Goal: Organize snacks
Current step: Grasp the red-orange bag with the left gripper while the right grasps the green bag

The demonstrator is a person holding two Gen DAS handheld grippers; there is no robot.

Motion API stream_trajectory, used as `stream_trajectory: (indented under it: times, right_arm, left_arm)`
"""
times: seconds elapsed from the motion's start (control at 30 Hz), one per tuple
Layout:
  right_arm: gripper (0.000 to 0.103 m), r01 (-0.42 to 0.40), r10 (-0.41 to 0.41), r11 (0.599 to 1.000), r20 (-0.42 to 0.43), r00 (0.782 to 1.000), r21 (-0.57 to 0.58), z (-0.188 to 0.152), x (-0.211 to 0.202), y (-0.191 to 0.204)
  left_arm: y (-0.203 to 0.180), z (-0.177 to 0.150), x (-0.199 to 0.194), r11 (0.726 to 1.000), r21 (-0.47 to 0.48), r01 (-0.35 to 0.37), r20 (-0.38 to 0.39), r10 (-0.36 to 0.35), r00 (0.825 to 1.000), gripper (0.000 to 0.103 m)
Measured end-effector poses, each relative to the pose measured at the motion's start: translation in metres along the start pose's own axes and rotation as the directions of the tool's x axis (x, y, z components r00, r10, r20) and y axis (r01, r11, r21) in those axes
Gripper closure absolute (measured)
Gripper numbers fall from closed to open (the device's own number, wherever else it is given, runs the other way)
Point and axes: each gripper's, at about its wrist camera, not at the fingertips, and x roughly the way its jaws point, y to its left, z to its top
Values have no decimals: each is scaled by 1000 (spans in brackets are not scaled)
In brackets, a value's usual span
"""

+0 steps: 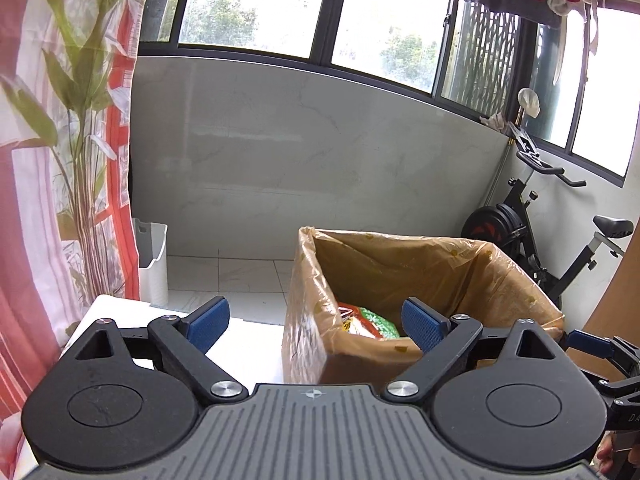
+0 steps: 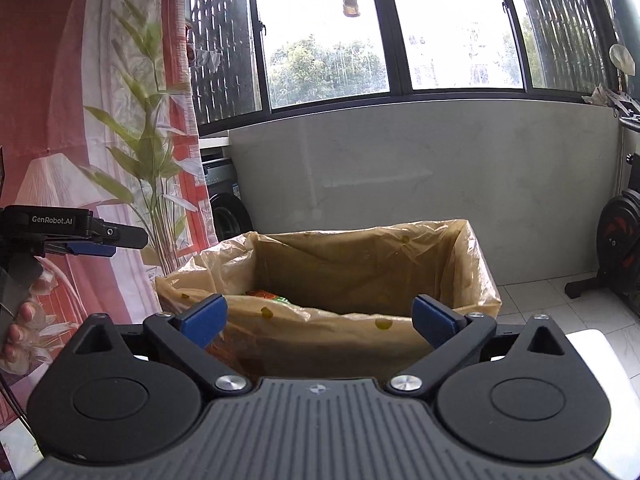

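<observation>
Left wrist view: the left gripper (image 1: pixel 316 322) has its blue pads spread wide with nothing between them, hanging in front of a cardboard box (image 1: pixel 304 344) lined with a tan plastic bag (image 1: pixel 420 264). Down in the box lies a snack packet (image 1: pixel 368 322), red and green (its print is too small to read). The box stands on a white table (image 1: pixel 248 344). At the right edge the tip of the right gripper (image 1: pixel 592 340) shows.

Right wrist view: the right gripper (image 2: pixel 318 320) is likewise released and empty, facing the same box (image 2: pixel 320 352); only a sliver of the packet (image 2: pixel 266 295) peeks over the liner's rim.

Judging by this, at least one snack is already stowed. No other snacks show in either view, so what remains cannot be told.
</observation>
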Motion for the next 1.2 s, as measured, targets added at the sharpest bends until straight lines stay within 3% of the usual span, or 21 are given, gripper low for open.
stream_trajectory:
  times: [0.2, 0.33, 0.5, 0.93, 1.2]
  right_arm:
    - [0, 14, -19, 999, -124, 992, -39, -48, -7, -2]
    - [0, 0, -51, 976, -228, 972, -216, -87, -9, 8]
    - [0, -52, -74, 922, -308, 949, -384, -121, -2, 23]
    - [0, -143, -43, 844, -332, 942, -516, -132, 43, 43]
    - [3, -183, -19, 873, -406, 913, -452, -137, 58, 44]
  left_arm:
    - [20, -40, -17, 1000, 7, -2, -38, 2, 999, 9]
    - [26, -65, -24, 999, -7, 43, -53, -43, 998, 9]
    - [22, -81, -24, 1000, 10, 24, -42, -24, 999, 9]
    - [26, -92, -16, 1000, -14, 21, -89, -22, 996, 9]
    - [28, -103, -11, 1000, -9, -7, -126, 6, 992, 10]
